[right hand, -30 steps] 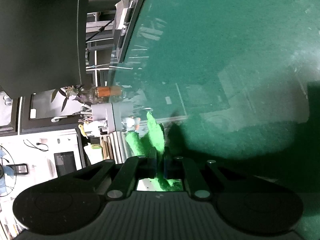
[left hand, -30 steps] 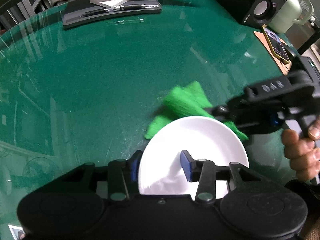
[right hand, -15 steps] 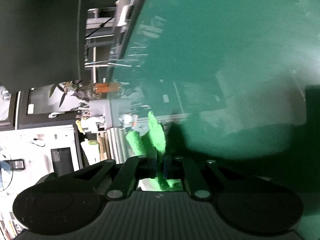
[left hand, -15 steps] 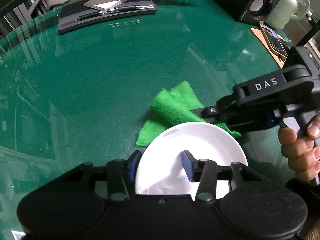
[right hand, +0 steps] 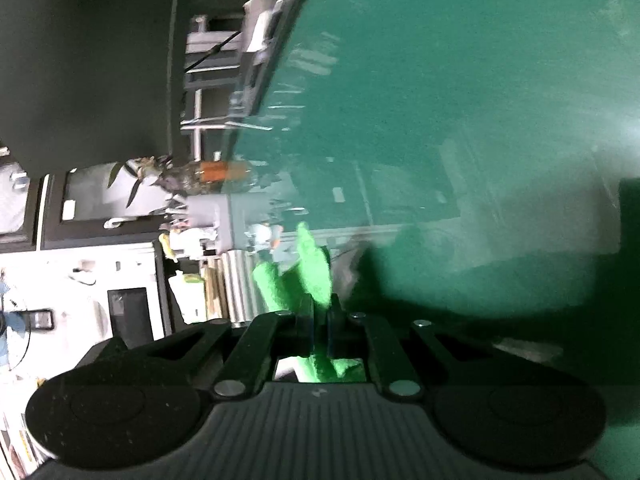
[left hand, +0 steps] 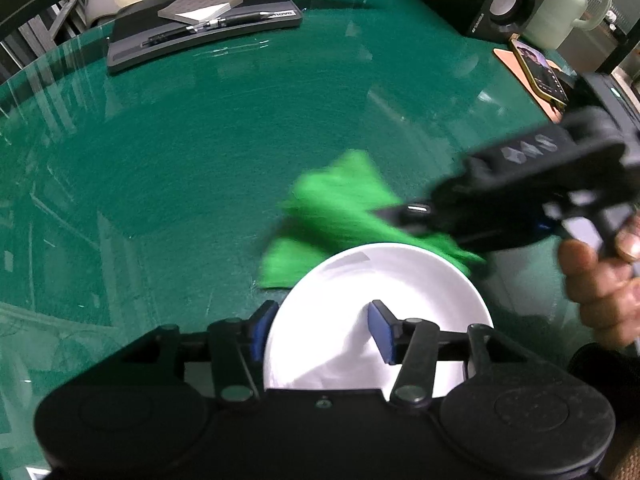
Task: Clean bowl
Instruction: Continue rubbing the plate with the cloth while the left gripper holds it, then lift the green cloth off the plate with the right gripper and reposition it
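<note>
A white bowl (left hand: 384, 300) sits low in the left wrist view, above the green glass table (left hand: 200, 140). My left gripper (left hand: 320, 330) is shut on the bowl's near rim, one blue pad outside and one inside. My right gripper (left hand: 384, 216) comes in from the right, shut on a bright green cloth (left hand: 340, 204) that hangs over the bowl's far rim, motion-blurred. In the right wrist view my right gripper (right hand: 320, 316) pinches the green cloth (right hand: 312, 268), which sticks out past the fingertips. The bowl is hidden there.
A black monitor stand (left hand: 200, 28) with a notepad and pen lies at the table's far edge. A speaker (left hand: 504, 0), a pale green kettle (left hand: 564, 4) and a phone (left hand: 540, 68) stand at the far right. The table's left edge and shelves show in the right wrist view (right hand: 256, 128).
My right gripper and the green cloth have shifted along the bowl's far rim and are blurred with motion. The bowl and my left gripper hold nearly the same place.
</note>
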`<state>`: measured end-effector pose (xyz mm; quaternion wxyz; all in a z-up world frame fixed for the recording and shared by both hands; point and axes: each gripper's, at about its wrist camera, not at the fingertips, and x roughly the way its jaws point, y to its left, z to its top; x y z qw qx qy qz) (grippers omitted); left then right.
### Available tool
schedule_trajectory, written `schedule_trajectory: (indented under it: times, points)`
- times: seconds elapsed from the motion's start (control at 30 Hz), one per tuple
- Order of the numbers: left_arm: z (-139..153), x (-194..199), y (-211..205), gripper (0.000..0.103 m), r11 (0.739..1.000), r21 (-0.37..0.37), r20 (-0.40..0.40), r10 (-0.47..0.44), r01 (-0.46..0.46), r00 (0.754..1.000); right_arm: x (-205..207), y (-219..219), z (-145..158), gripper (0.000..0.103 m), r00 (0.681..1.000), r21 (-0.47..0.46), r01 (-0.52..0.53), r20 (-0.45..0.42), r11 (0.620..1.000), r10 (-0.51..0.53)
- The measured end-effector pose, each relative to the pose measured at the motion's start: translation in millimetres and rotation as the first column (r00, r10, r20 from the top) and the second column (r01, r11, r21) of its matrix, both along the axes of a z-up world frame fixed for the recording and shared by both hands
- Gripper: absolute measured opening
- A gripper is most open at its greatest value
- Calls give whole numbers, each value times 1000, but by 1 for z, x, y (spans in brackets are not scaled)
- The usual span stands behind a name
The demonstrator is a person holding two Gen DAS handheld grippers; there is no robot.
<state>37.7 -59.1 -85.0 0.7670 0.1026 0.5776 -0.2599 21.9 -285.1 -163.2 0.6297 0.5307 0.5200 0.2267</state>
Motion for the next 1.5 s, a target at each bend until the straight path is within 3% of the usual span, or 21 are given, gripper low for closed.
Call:
schedule_trajectory:
  times: [0.17, 0.43, 0.9, 1.3, 1.4, 1.5]
  points:
    - [-1, -2, 0, 51, 1000, 0, 1, -12, 12, 1000, 5, 7, 2, 8, 1000, -6, -18, 15, 1000, 19]
    - [-4, -4, 1, 51, 1000, -1, 4, -15, 15, 1000, -35, -38, -1, 8, 999, -15, 8, -47, 1000, -9]
    - [-3, -8, 0, 54, 1000, 1, 14, 2, -2, 1000, 16, 27, 6, 8, 997, -50, -71, 36, 996, 73]
    - [-5, -10, -2, 62, 1000, -5, 46, 5, -5, 999, -22, -24, 10, 8, 1000, -80, 3, 8, 997, -2]
    - [-3, -11, -2, 53, 999, -15, 56, 43, -42, 998, -26, -29, 17, 8, 999, -86, 38, 20, 996, -36]
    - [0, -14, 4, 53, 993, -10, 83, 122, -121, 989, -30, -32, 30, 8, 995, -104, 92, 56, 990, -86]
